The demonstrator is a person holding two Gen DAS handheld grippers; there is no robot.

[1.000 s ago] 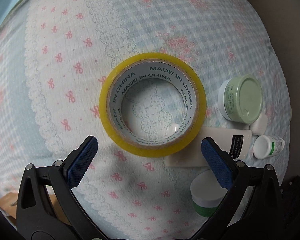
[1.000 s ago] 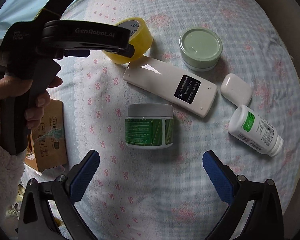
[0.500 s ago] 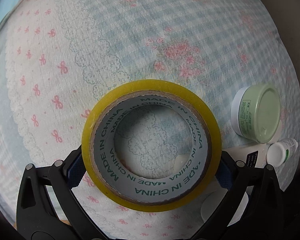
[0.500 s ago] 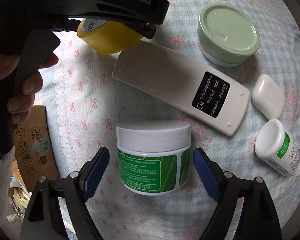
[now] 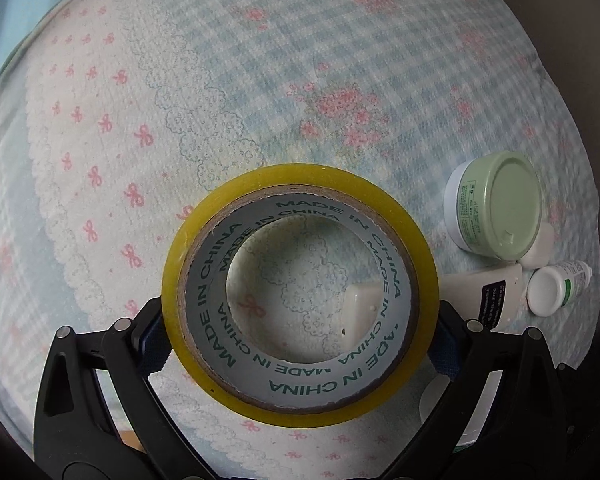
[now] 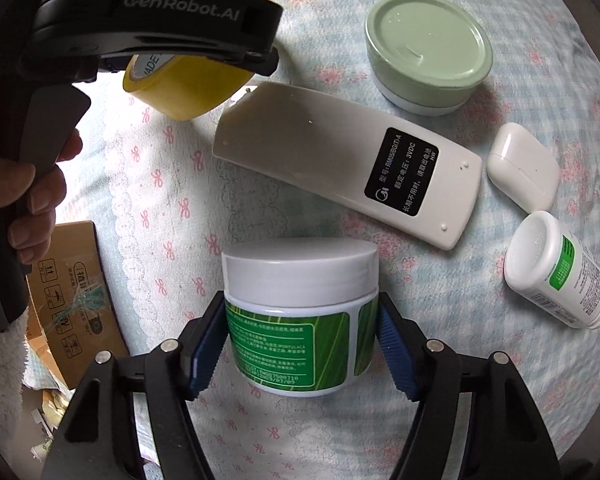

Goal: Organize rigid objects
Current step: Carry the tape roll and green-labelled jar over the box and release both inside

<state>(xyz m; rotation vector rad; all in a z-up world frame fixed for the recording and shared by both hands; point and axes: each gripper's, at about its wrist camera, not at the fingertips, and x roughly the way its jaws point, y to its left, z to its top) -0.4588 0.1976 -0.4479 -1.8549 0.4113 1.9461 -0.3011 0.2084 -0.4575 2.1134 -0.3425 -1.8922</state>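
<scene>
The right gripper (image 6: 300, 344), jaws just closing around the green-labelled white jar (image 6: 300, 316) near the bedspread's (image 6: 420, 420) near edge, and the left gripper (image 5: 300, 340), clamped on the yellow tape roll (image 5: 300, 292), are best squeezed evenly before lifting.

Soft, even daylight fills both fisheye views, brightest on the quilt (image 6: 148, 184) left of the white remote (image 6: 340, 160), which throws a short shadow toward the upper left. Mild glare sits on the green lid (image 6: 428, 40) above the remote. Edges bend strongly into dark vignetted corners, and the quilt far from the remote blurs slightly.
</scene>
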